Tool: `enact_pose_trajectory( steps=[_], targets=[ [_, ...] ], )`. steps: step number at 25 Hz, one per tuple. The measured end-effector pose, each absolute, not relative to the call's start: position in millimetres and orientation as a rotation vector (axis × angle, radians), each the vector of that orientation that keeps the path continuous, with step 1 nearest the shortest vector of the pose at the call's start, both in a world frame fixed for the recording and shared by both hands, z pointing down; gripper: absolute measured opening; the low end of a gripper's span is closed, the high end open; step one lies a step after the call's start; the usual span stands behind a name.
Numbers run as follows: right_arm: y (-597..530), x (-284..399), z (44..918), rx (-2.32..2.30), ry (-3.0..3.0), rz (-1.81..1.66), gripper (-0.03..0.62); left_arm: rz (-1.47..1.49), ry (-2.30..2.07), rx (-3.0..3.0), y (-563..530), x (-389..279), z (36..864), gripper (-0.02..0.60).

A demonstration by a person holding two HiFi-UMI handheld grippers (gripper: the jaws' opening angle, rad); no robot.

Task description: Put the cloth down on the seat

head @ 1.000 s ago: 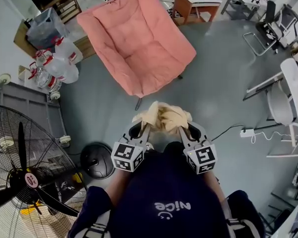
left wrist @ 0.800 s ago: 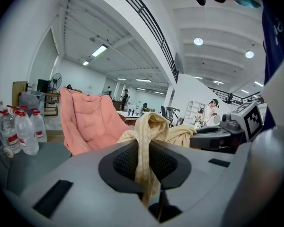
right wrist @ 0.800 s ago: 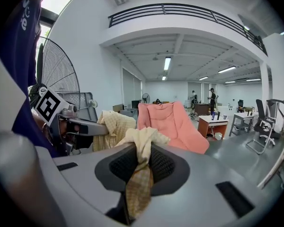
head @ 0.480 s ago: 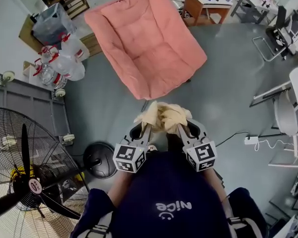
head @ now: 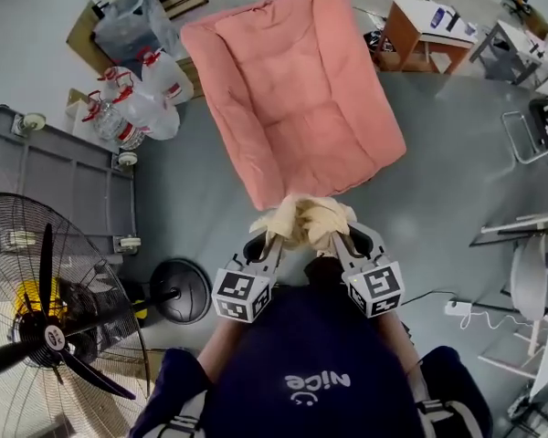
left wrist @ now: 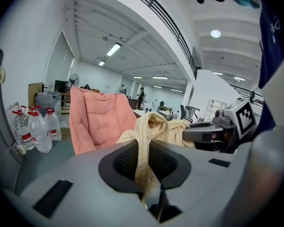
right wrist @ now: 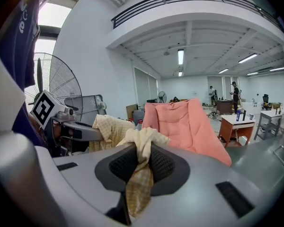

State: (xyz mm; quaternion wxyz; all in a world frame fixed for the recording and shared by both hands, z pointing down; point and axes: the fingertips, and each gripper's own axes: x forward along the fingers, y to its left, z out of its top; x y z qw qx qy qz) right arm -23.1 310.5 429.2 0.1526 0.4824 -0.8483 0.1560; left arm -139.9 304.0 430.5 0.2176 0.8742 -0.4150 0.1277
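A pale yellow, faintly checked cloth (head: 306,221) is held bunched between the left gripper (head: 276,234) and the right gripper (head: 336,234). It is carried in the air in front of the person, just before the near edge of the salmon-pink padded chair (head: 297,99), whose seat it does not touch. In the left gripper view the jaws are seen closed on a strip of the cloth, which is pinched between the ribbed black pads (left wrist: 123,162) and hangs out below them. In the right gripper view a checked fold is likewise clamped between that gripper's pads (right wrist: 163,164). The word "nice" is printed in white, with a small smile mark by it, on the person's dark blue shirt (head: 315,383), and is read upside down in the head view. Black-and-white square markers are borne by the grey cubes (head: 242,295) on both grippers. Clear water bottles (head: 142,103) with red caps and red labels are grouped left of the chair on the grey floor (head: 438,172); their print is too small to be read. A large black floor fan (head: 46,336) is seen at lower left, and a small wooden table (head: 429,30) with a white top beyond the chair at upper right.
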Motion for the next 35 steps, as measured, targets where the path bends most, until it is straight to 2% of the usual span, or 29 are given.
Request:
enact_pose_trajectory(
  steps=[14, 26, 35],
  targets=[
    [210, 93, 438, 1.236, -2.51, 0.423, 0.08, 0.315, -1.276, 2.319, 219, -25, 441, 0.058],
    [190, 115, 448, 1.257, -2.492, 0.473, 0.08, 0.303, -1.284, 2.275, 187, -9, 450, 0.058],
    [147, 107, 452, 1.268, -2.425, 0.482, 0.08, 0.278, -1.249, 2.268, 131, -24, 458, 0.058]
  ],
)
